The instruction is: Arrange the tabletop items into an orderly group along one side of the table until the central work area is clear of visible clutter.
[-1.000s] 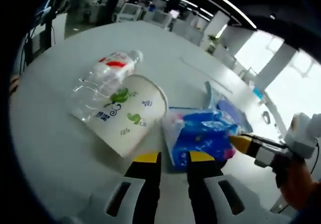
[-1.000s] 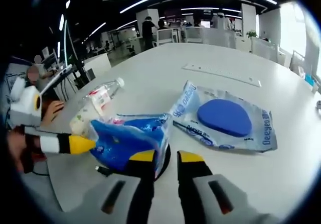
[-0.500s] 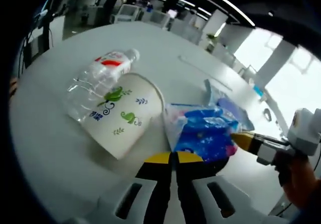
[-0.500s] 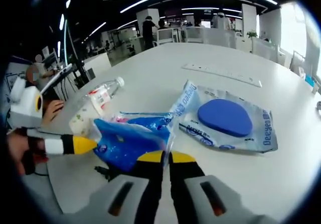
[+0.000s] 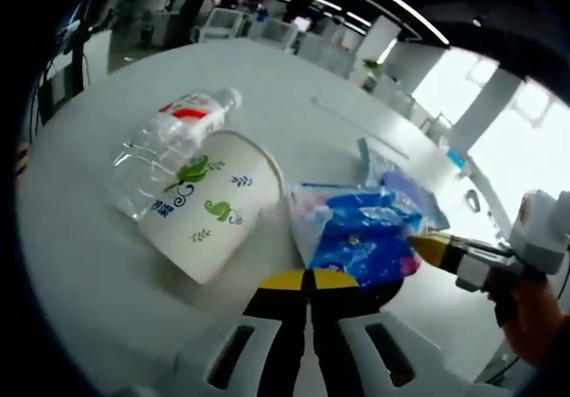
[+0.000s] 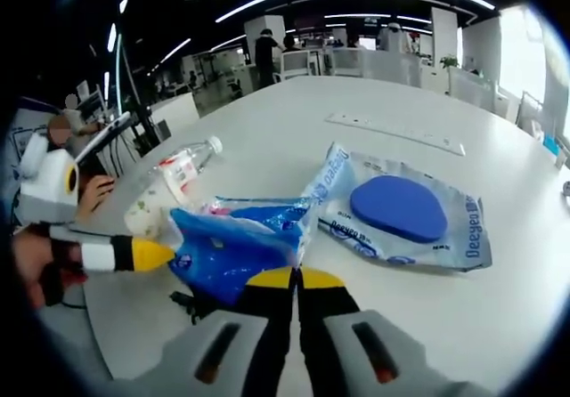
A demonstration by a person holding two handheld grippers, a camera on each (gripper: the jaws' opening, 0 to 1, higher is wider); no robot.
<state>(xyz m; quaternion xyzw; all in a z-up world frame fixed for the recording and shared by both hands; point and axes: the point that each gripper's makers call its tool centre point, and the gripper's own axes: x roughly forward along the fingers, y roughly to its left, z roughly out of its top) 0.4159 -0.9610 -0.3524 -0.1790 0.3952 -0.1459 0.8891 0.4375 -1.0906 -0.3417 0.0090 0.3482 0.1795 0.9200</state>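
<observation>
Ahead of the left gripper (image 5: 308, 278), whose jaws pinch the blue plastic bag (image 5: 361, 239), a paper cup (image 5: 209, 214) and water bottle (image 5: 169, 141) lie leftward. Opposite, the right gripper (image 6: 295, 277) clamps the bag's other edge; a wipes packet (image 6: 405, 210) lies beyond it.

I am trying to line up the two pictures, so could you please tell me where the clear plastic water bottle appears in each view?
Left gripper view: the water bottle lies on its side at upper left, against the far side of the paper cup.
Right gripper view: the bottle lies left of centre, cap pointing away, beyond the blue crinkly bag.
Shared landmark: the blue crinkly bag, just ahead of each claw.
</observation>
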